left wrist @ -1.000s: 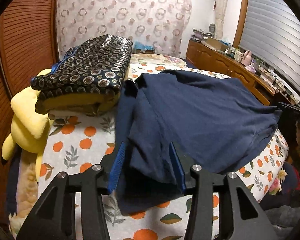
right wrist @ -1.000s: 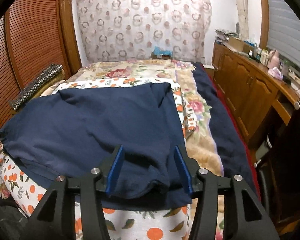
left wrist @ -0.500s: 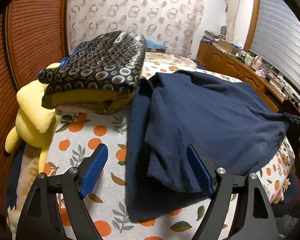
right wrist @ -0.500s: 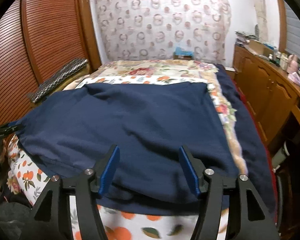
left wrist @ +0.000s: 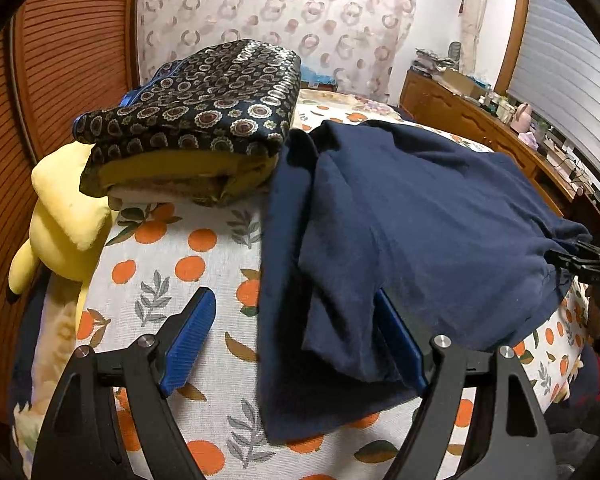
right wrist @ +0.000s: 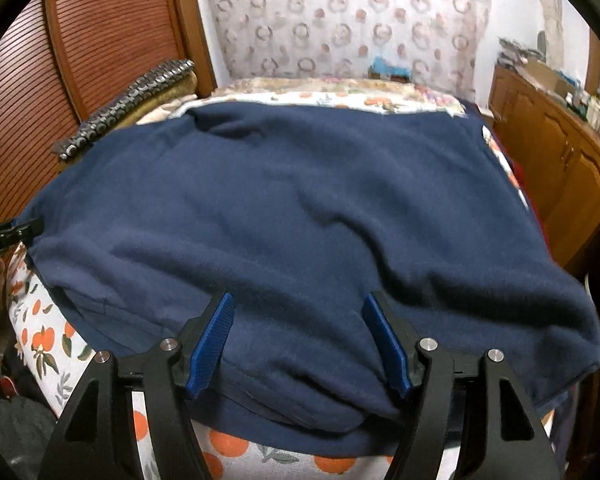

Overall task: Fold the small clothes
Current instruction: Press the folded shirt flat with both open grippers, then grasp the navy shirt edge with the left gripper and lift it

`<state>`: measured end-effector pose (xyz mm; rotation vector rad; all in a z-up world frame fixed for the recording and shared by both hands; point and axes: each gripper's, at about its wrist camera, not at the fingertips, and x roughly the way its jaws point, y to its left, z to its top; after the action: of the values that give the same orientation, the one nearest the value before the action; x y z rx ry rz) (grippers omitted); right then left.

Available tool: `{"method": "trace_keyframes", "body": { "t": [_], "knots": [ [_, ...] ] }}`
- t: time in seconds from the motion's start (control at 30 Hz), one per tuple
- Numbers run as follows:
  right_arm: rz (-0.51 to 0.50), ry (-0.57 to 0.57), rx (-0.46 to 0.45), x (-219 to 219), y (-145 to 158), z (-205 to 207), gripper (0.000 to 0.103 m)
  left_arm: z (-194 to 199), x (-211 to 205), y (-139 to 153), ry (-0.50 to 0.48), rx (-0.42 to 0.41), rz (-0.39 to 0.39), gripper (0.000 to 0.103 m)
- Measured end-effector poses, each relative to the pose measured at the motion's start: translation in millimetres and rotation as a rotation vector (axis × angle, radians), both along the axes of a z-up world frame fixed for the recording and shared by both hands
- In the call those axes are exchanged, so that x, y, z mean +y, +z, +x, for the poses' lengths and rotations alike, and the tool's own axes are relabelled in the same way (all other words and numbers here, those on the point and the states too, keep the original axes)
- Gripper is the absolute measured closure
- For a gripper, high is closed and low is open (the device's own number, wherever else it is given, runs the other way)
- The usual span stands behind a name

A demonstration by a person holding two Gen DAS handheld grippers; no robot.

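Left tongs [left wrist: 292,336] spread wide over the near edge of the bed [left wrist: 168,280], blue pads [left wrist: 188,336] clear of any cloth on the one side, the other pad tucked against a hanging flap of the navy garment [left wrist: 420,216]; nothing pinched. Right tongs [right wrist: 298,340] opening at this moment, a fold of that same navy garment [right wrist: 300,208] lying between the pads, not squeezed. Spread across the near half of the bed, that garment, folded over on itself, its lower hem spilling past the near edge. One long strip of it running down the left side in the left wrist view, onto the orange-print sheet. Far corner of the cloth bunched up close to the black tip of the other tool [left wrist: 580,260], at the right edge of the bed; whether touching, cannot tell. Just beside the garment, toward the bed's left edge, a folded stack topped by a dark patterned cloth [left wrist: 204,112] with a yellow layer beneath. Further left, hanging off the bed's left edge, a yellow plush toy [left wrist: 64,216]. Beyond the bed, a ring-patterned curtain [right wrist: 340,20], slatted wooden doors [right wrist: 60,60] to the left, a wooden cabinet [right wrist: 560,152] cluttered on top to the right.
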<state>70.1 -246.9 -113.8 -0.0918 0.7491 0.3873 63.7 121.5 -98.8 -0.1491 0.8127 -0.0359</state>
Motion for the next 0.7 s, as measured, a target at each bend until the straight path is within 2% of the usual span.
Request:
{"method": "trace_keyframes", "body": {
  "t": [0.2, 0.33, 0.4, 0.47, 0.5, 0.57, 0.7],
  "knots": [
    [-0.051, -0.002, -0.021, 3, -4, -2, 0.027, 4, 3, -4, 0.011, 0.015, -0.03, 0.021],
    [-0.075, -0.002, -0.03, 22, -6, -5, 0.024, 7, 4, -4, 0.005, 0.007, -0.046, 0.021],
    [-0.101, -0.006, -0.037, 27, -6, -7, 0.024, 7, 4, -5, -0.004, 0.013, -0.055, 0.026],
    [-0.107, -0.009, -0.04, 33, -5, -9, 0.024, 8, 2, -8, -0.018, 0.03, -0.065, 0.04],
    [-0.104, -0.009, -0.04, 33, -5, -8, 0.024, 9, 2, -10, -0.024, 0.036, -0.069, 0.043],
    [-0.09, -0.008, -0.039, 32, -4, -8, 0.023, 8, 0, -11, -0.032, 0.03, -0.06, 0.048],
    [-0.018, -0.01, -0.033, 24, -4, -11, 0.023, 6, -2, -12, -0.041, 0.025, -0.066, 0.051]
  ]
}}
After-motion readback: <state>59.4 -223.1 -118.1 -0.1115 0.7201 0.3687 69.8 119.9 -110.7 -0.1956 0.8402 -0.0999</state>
